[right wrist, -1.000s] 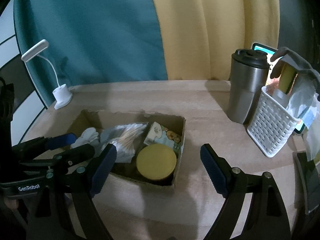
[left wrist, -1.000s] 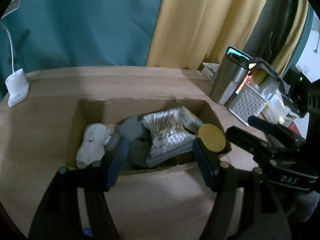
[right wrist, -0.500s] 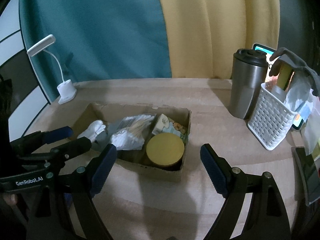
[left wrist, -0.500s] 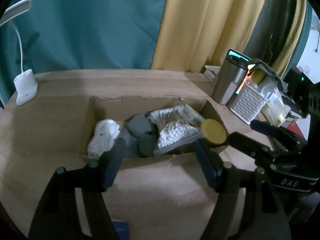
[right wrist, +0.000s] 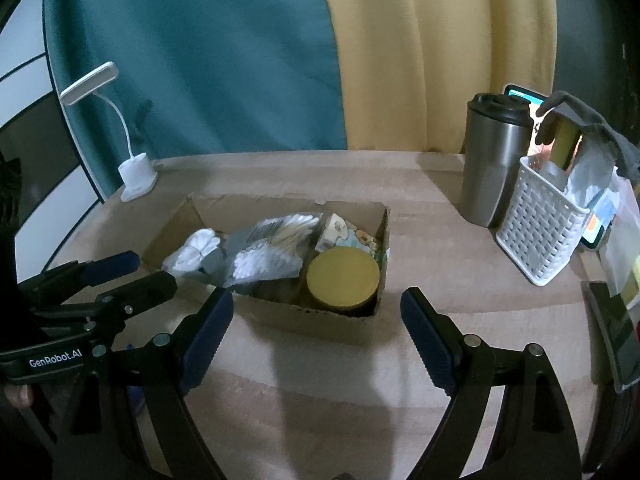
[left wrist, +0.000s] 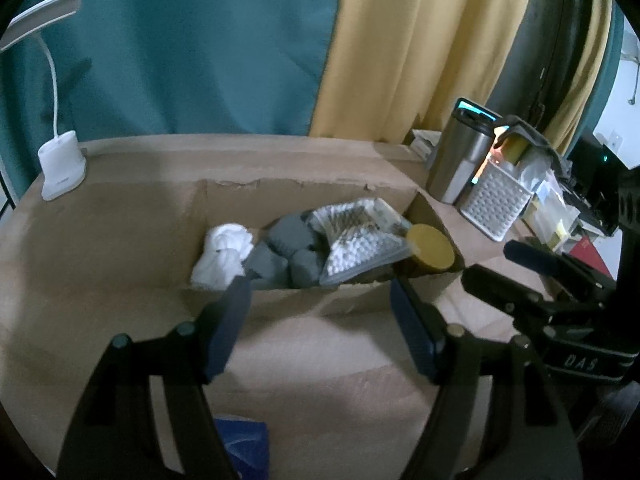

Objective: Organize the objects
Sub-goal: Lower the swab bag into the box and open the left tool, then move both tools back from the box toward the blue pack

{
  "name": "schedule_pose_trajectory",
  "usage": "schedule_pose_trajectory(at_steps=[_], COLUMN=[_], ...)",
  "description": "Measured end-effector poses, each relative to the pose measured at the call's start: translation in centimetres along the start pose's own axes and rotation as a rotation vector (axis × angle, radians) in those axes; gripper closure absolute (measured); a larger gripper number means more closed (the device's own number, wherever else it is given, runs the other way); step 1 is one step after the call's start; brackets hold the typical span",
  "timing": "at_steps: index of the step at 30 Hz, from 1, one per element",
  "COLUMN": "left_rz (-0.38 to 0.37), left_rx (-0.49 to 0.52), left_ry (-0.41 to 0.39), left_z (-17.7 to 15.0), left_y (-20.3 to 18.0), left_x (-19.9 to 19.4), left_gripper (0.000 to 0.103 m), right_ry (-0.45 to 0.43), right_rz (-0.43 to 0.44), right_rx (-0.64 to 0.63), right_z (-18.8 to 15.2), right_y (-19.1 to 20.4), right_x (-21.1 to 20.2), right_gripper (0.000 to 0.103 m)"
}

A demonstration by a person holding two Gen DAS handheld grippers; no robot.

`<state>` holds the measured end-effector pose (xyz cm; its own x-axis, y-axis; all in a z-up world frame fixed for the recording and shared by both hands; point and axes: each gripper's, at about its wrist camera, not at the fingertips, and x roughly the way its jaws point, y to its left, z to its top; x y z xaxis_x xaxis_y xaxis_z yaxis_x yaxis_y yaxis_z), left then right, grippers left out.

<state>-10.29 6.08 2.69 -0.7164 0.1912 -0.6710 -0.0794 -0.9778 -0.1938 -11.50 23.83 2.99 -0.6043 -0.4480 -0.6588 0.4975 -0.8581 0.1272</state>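
- Left wrist view: my left tongs point(left wrist: 320, 312) hang spread and empty just short of the cardboard box's point(left wrist: 280, 304) near wall — free, I judge, for whatever gets sorted next. The box sits mid-counter point(left wrist: 100, 248), packed with white cloth point(left wrist: 222, 254), grey socks point(left wrist: 284, 248) and a cotton swab bag point(left wrist: 360, 240).
- Right wrist view: my right tongs point(right wrist: 316, 320) are spread too, gripping nothing — the yellow-lidded jar point(right wrist: 343, 276) fills the box's right near corner.
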Motion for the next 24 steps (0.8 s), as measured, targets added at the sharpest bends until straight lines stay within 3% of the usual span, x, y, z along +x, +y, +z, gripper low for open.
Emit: schedule_pose_trajectory(at_steps=[24], left_rz=[0.017], left_rx=[-0.009], left_ry=[0.019], left_z=[-3.3], left_y=[2.1], left_x=[-2.2], left_gripper=[0.029], right_ry=[0.022], right_rz=[-0.001], right_rx=[-0.005], right_z=[-2.6], right_y=[1.9], right_x=[-1.0], right_gripper=[0.015])
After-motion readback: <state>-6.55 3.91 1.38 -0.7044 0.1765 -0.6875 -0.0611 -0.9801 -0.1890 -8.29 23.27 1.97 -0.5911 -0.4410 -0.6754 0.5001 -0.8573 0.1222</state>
